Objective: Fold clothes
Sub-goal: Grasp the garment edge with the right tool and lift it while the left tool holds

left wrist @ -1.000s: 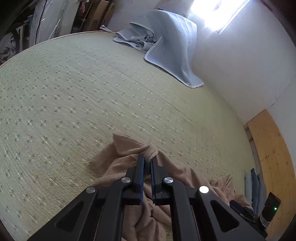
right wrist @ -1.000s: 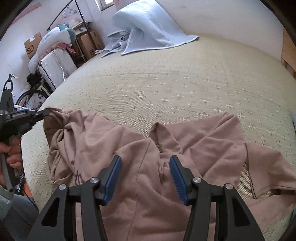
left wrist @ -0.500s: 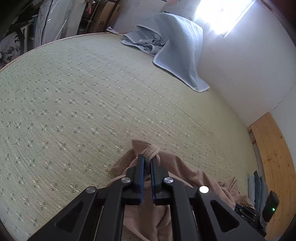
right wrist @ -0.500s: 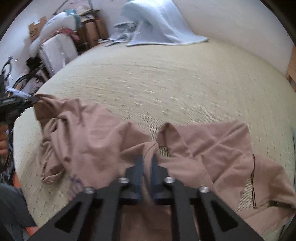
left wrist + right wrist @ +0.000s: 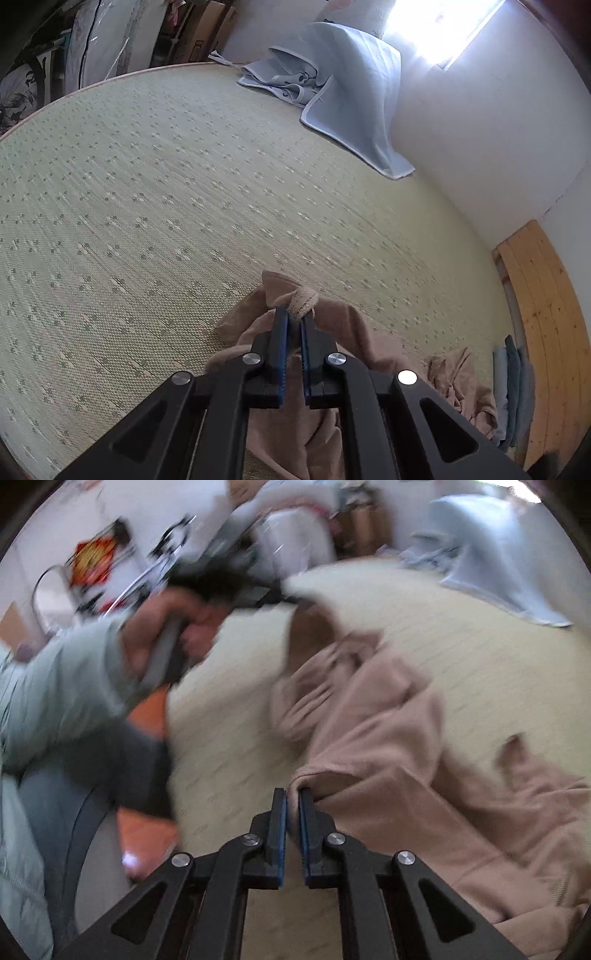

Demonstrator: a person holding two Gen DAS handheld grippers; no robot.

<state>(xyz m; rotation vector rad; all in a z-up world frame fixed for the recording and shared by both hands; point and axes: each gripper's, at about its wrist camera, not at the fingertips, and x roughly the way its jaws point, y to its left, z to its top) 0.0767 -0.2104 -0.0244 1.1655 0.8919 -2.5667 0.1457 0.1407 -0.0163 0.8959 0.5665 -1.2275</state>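
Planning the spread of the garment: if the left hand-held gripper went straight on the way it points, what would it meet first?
Past the pink garment it grips, the left hand-held gripper would probably meet the woven mat; depth is unclear.

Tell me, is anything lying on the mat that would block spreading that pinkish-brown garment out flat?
Nothing visible does. Both grippers, left and right, already pinch the garment. The mat beyond it is bare; only a blue blanket sits at its far edge.

Garment point(image 5: 354, 332) on mat point(image 5: 147, 206); blanket point(image 5: 351, 92) at far wall.
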